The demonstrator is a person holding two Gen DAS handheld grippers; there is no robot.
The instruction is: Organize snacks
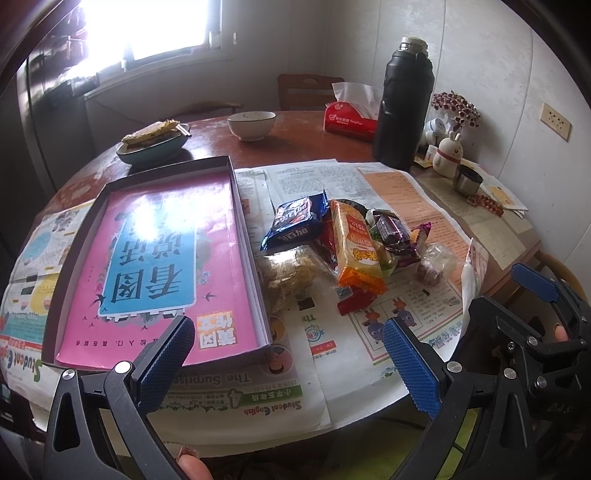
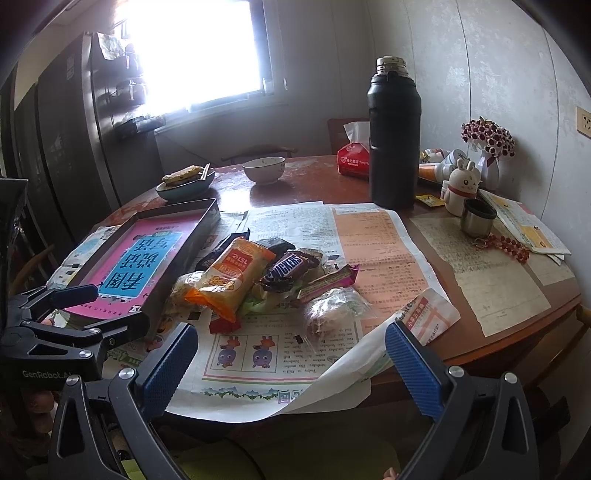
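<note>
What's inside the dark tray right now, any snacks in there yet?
The tray holds only a pink book, no snacks. The snack pile sits beside it on newspaper. Anything beneath the book is hidden.

A black flask (image 2: 394, 136) stands on the desk (image 2: 317, 177) near a tissue pack (image 2: 352, 159), a bowl (image 2: 263, 169), and a rabbit figurine (image 2: 462, 185).

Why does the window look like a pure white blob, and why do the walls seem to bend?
Left wrist view: the window is blown out to white, and its glare washes over the pink book in the tray. Right wrist view: the window is just as overexposed, leaving the cabinet beside it dark. Both views: the fisheye lens curves the walls and table edge, with black corners.
</note>
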